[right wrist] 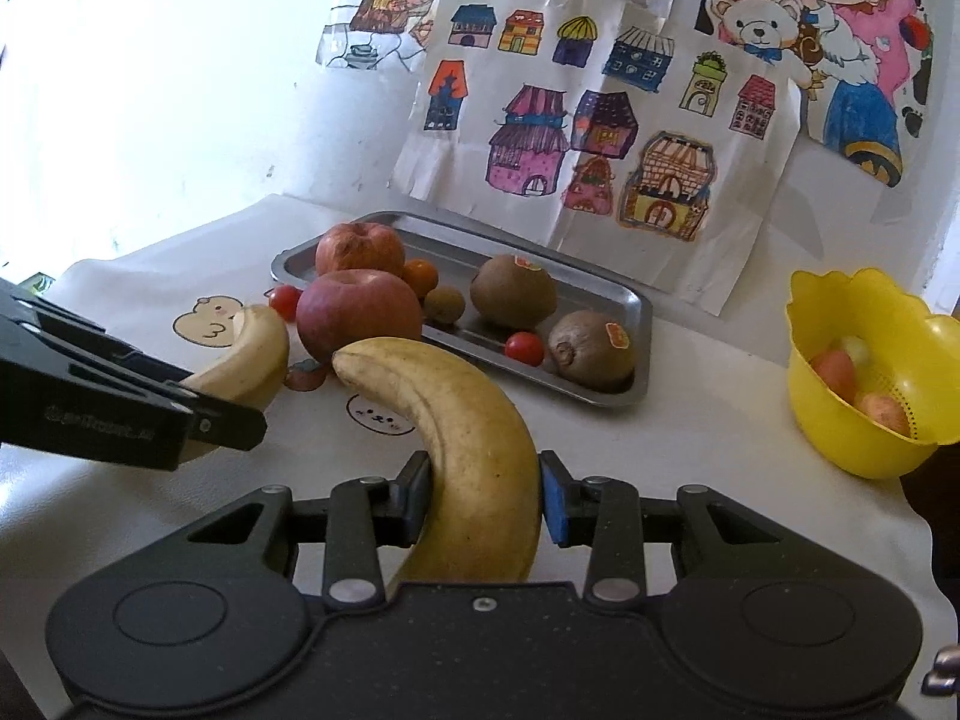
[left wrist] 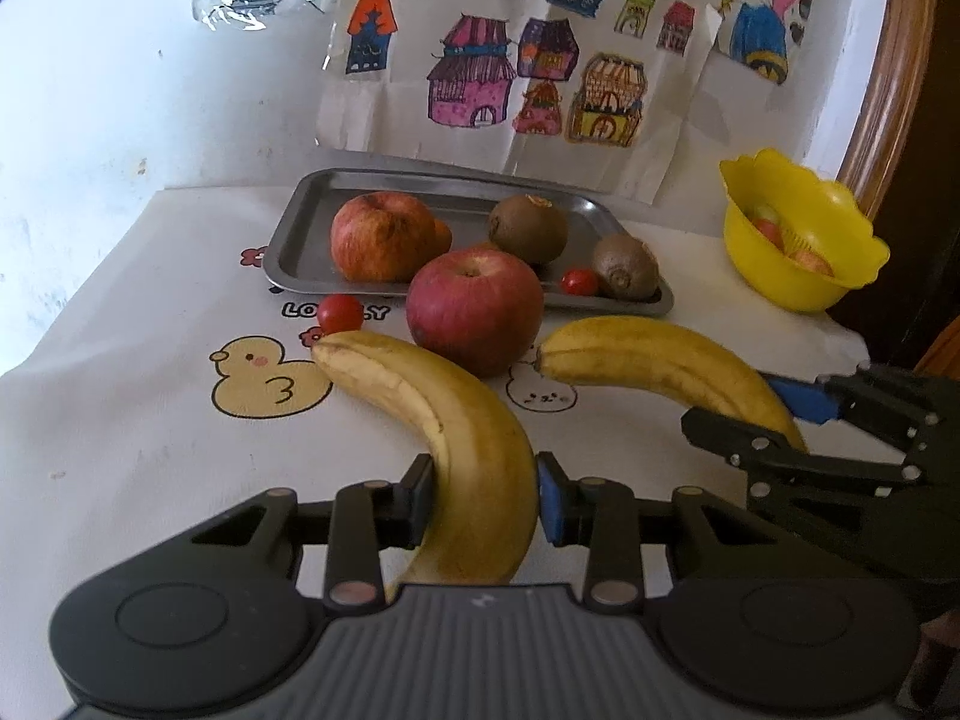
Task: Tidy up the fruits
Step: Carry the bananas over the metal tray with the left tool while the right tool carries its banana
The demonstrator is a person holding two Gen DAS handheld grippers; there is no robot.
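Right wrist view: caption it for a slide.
Right gripper clamps a banana before the fruit tray; left gripper holds another.

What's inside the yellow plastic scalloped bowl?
The yellow plastic scalloped bowl holds a few reddish-orange and pale pieces of fruit, seen over its rim in both wrist views. Its near wall covers the bottom, so the count and kind stay unclear.

Both wrist views sit low over the table (left wrist: 120,450), each looking forward along its own tool toward the wall of children's drawings (left wrist: 510,60). The left view stands close by the left tool (left wrist: 485,495), the right view by the right tool (right wrist: 485,495). Both share the steel tray (left wrist: 288,240), the yellow bowl (left wrist: 798,228) and each other's tool.
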